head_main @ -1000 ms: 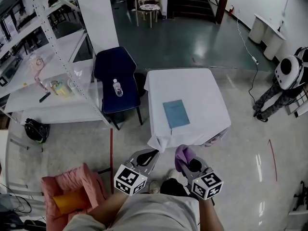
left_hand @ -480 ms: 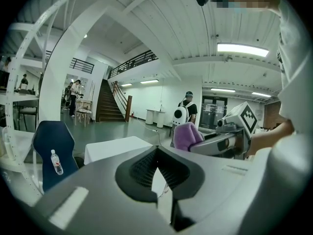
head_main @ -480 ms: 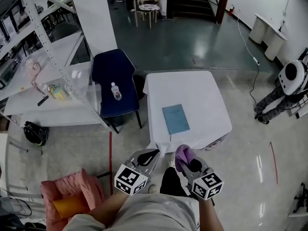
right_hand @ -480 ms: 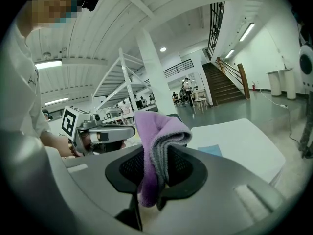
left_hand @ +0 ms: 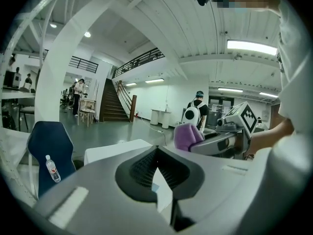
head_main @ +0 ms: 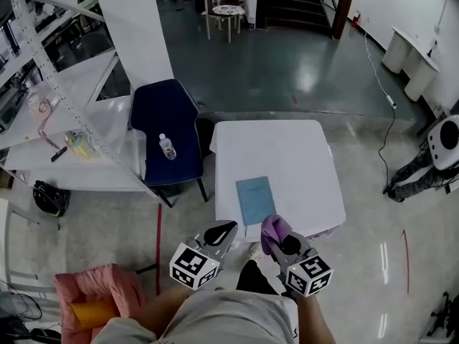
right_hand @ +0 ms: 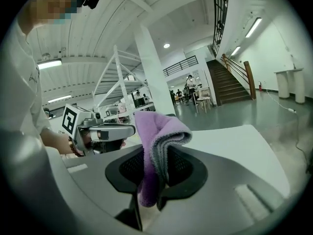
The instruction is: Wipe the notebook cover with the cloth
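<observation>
A folded purple cloth (right_hand: 159, 131) is clamped in the right gripper (right_hand: 154, 168), ready for the blue notebook (head_main: 256, 199) ahead; the left gripper (left_hand: 157, 173) is closed, empty.

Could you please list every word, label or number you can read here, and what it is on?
Nothing is legible.
Notebook cover: no print visible.
Water bottle label: too small to read.
Marker cubes: square patterns only, no letters.
Cloth: no print.

Notebook (head_main: 255, 199) lies on the table (head_main: 290, 153) — chair (head_main: 161, 110) left of it, bottle (head_main: 167, 147) on chair.
</observation>
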